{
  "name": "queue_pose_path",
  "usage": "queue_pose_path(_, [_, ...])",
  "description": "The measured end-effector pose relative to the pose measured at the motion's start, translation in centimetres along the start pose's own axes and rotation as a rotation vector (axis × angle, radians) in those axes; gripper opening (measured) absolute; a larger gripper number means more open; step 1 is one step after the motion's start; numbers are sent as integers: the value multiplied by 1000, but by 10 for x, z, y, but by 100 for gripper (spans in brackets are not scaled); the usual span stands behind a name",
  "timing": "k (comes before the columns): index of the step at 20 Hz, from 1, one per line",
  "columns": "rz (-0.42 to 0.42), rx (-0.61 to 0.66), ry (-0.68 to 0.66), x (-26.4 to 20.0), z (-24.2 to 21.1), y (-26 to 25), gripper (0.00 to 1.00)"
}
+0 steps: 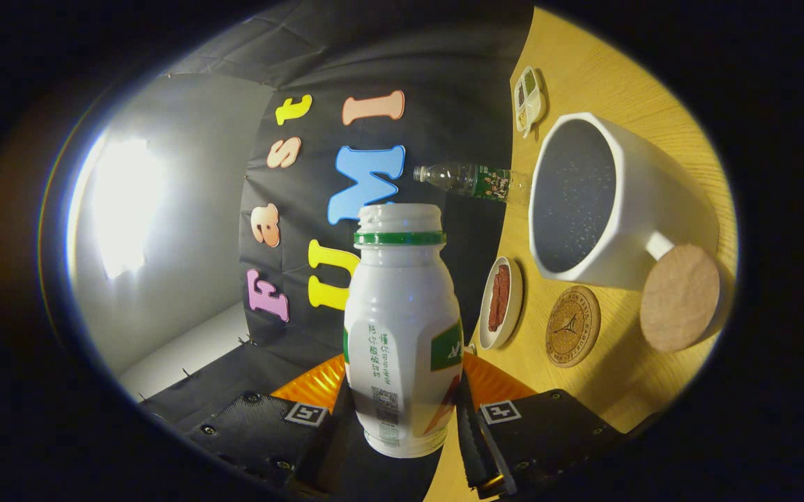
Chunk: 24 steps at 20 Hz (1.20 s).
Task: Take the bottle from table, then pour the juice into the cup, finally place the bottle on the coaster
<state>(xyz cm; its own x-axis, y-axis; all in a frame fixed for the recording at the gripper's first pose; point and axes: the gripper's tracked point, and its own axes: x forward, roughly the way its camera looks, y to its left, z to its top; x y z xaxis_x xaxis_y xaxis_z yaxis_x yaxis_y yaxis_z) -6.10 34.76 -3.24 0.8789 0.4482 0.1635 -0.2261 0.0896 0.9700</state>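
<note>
Gripper: while the whole view is rolled onto its side, the gripper (402, 418) is clenched on the bottle, one finger pressing each side of its lower body.
Bottle: the white bottle (402, 328) with a green neck ring sits between the fingers, lifted clear of the table, its cap off and its open mouth pointing away from the fingers.
Table: the yellow wooden table (625, 70) stands on edge beside the bottle, its surface running away past the fingers.
Coaster: a round cork coaster (573, 326) with a printed emblem lies on the table just beyond the fingers, bare on top, near the cup's base.
Small dish: an oval white dish (501, 302) holding something dark red rests between the coaster and the bottle.
Cup: the white cup (611, 202) with a dark speckled inside stands beyond the coaster, its handle ending in a round wooden disc.
Far things: a clear plastic bottle (471, 180) with a green label stands behind the cup, and a small divided dish (528, 99) lies farthest off.
</note>
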Motion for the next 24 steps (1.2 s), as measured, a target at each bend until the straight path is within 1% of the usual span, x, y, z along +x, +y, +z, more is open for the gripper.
queue_pose_path(13, [71, 115, -37, 8, 5, 23, 65])
queue_pose_path(24, [101, 175, -65, 12, 10, 31, 65])
